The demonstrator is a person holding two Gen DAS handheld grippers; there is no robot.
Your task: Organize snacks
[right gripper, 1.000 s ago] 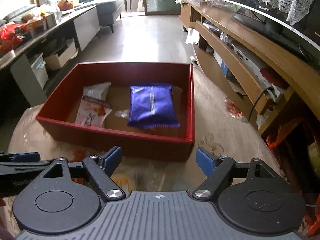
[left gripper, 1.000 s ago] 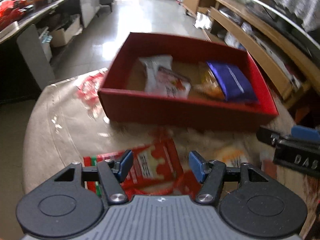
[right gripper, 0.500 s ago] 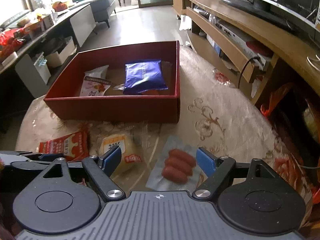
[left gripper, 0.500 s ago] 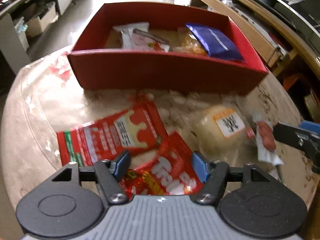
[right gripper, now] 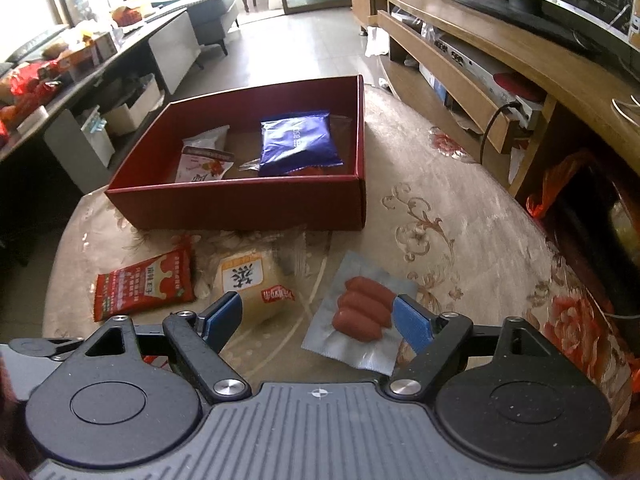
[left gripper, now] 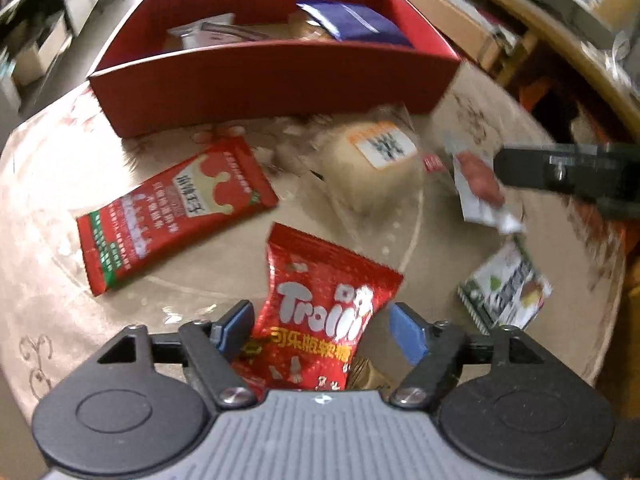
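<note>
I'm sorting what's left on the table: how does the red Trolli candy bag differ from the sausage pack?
The Trolli bag is glossy red and printed; the sausage pack is silvery with its sausages visible. The Trolli bag lies between the open fingers of the left gripper, the sausage pack between those of the right gripper. Both lie on the tablecloth, outside the red box, ungrasped.

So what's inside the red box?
The red box holds a blue packet and a white packet, with a clear wrapper between them. Something orange peeks out from under the blue packet; the rest of it is covered.
</note>
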